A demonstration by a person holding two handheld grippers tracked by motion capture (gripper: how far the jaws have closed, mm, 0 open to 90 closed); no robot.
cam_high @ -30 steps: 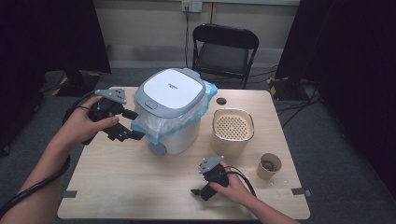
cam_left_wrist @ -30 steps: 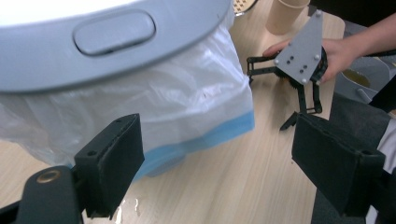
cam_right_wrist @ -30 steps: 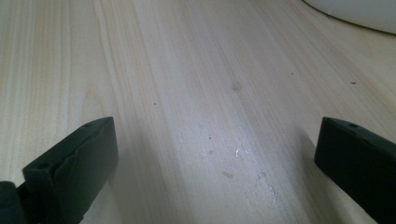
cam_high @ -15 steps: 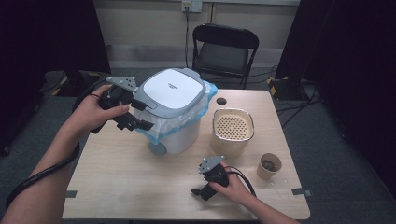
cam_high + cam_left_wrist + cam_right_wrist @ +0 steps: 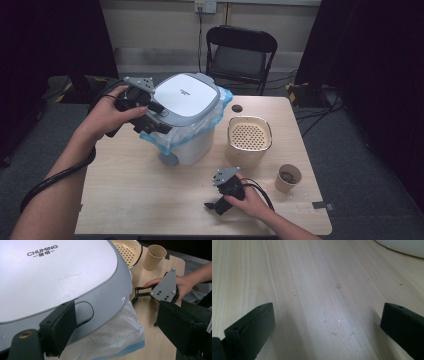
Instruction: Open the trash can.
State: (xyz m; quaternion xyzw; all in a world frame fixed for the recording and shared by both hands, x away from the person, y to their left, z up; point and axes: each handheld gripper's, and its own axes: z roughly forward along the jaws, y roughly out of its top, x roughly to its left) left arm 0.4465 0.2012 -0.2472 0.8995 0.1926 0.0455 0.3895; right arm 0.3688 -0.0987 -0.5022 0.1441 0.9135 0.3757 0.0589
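A white bin with a grey-rimmed lid stands on the wooden table, with a clear, blue-edged bag hanging out under the lid. My left gripper is at the lid's left rim. In the left gripper view its jaws stand apart, with the lid, its push tab and the bag just ahead and nothing pressed between the pads. My right gripper rests low on the table near the front edge. It is open, and bare wood lies between its jaws.
A beige container with a perforated top stands right of the bin, with a paper cup beyond it. A small dark disc lies behind the container. A black folding chair stands past the table's far edge.
My left hand has carried its gripper rightward and slightly up, from beside the bin to the lid's rim. The right hand has stayed where it was.
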